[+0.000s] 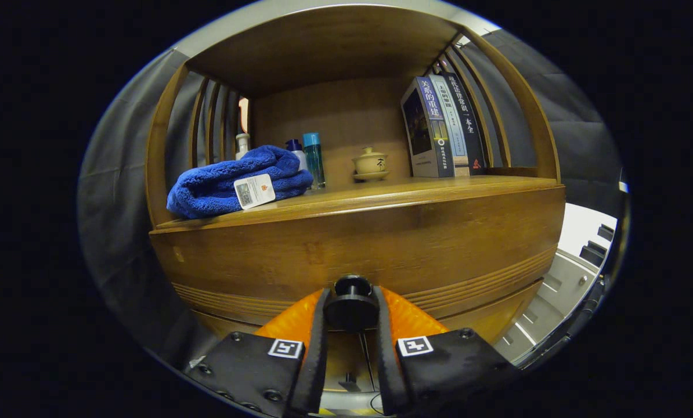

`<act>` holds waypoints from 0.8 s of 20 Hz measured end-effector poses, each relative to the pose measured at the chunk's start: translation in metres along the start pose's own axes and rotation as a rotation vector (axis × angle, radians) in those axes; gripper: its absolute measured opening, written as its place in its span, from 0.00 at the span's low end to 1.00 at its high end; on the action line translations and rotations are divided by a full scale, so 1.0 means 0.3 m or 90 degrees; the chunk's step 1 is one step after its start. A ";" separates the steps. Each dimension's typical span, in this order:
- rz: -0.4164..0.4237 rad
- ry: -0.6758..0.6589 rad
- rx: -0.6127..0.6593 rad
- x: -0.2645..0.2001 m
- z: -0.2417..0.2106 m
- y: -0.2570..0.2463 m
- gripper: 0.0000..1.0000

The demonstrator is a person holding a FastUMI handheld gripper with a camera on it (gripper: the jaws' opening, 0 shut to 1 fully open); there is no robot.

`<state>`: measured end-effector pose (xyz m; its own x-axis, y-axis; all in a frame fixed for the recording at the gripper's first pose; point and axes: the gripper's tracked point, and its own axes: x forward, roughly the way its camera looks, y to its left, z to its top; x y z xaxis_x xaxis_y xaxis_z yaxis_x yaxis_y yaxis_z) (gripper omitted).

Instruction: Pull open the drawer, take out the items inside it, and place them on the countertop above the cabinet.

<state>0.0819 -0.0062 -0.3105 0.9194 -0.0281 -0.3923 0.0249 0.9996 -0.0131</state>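
Gripper view: the gripper [351, 310] at bottom centre has both fingers closed on the dark knob [351, 307] of the drawer [381, 255], whose wooden front fills the middle of the frame. The drawer looks closed or barely started, its contents hidden. Above it the tabletop [439, 188] carries a blue towel [230, 183] at left, bottles [313, 157], a lidded cup [370, 164] and books [442, 125] at right. Pull straight back, level, keeping the squeeze firm so the knob does not slip.
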 end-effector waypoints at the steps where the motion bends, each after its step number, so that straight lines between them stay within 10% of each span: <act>1: 0.002 0.004 0.002 0.003 0.000 0.001 0.46; 5: 0.002 0.032 0.034 -0.062 -0.036 0.002 0.46; 10: -0.027 0.082 0.035 -0.212 -0.212 -0.062 0.09; 16: -0.015 -0.010 -0.039 -0.228 -0.063 -0.046 0.17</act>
<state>0.0114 -0.0182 -0.3008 0.9251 -0.0509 -0.3762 0.0228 0.9966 -0.0786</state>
